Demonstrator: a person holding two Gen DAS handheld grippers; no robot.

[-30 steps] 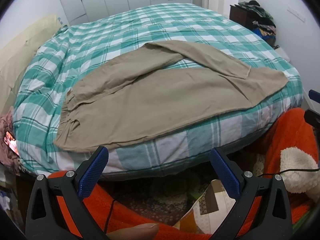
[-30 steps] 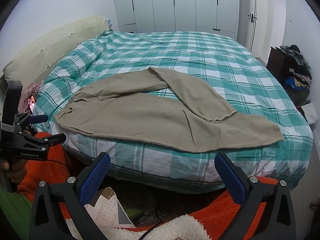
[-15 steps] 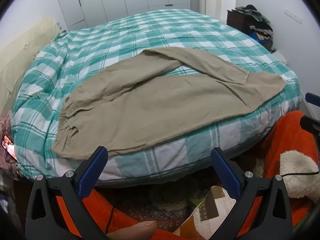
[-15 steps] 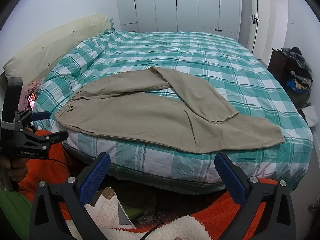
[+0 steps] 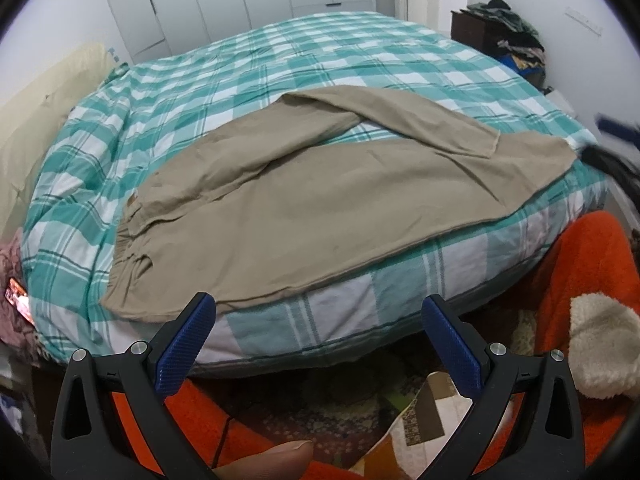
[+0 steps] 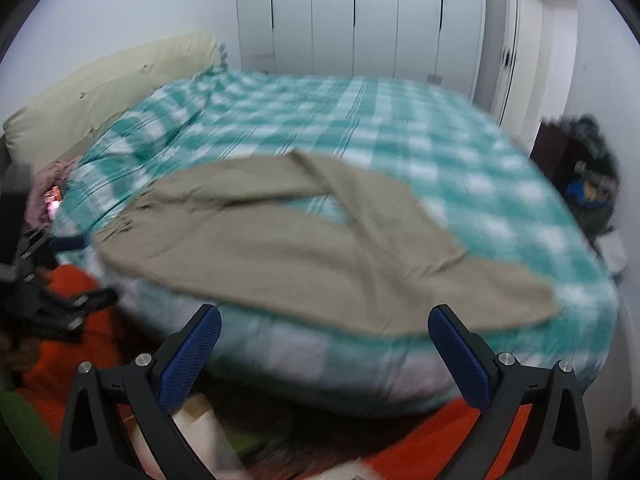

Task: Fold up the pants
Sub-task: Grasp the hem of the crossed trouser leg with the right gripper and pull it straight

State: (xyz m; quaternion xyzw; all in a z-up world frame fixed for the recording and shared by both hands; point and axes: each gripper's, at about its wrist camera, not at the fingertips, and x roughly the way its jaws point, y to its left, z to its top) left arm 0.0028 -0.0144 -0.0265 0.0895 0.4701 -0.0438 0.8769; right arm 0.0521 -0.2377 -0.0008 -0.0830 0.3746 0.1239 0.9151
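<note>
Khaki pants (image 5: 320, 208) lie spread on the bed's near edge, waistband at the left, one leg folded back across the other. They also show, blurred, in the right wrist view (image 6: 320, 248). My left gripper (image 5: 318, 308) is open and empty, just short of the pants' lower hem near the waistband. My right gripper (image 6: 324, 320) is open and empty, in front of the bed edge below the legs. The left gripper also shows at the left of the right wrist view (image 6: 60, 272), and the right gripper, blurred, at the right edge of the left wrist view (image 5: 612, 140).
The bed carries a teal and white checked cover (image 5: 280, 64) with a cream headboard cushion (image 5: 40, 120) at the left. Orange fabric (image 5: 580, 280) and a patterned rug (image 5: 320, 400) lie below the bed edge. A dark cabinet piled with clothes (image 5: 500, 28) stands at the right.
Both grippers have moved closer to the bed and the pants. The right wrist view is now blurred from fast motion. Both stay open.
</note>
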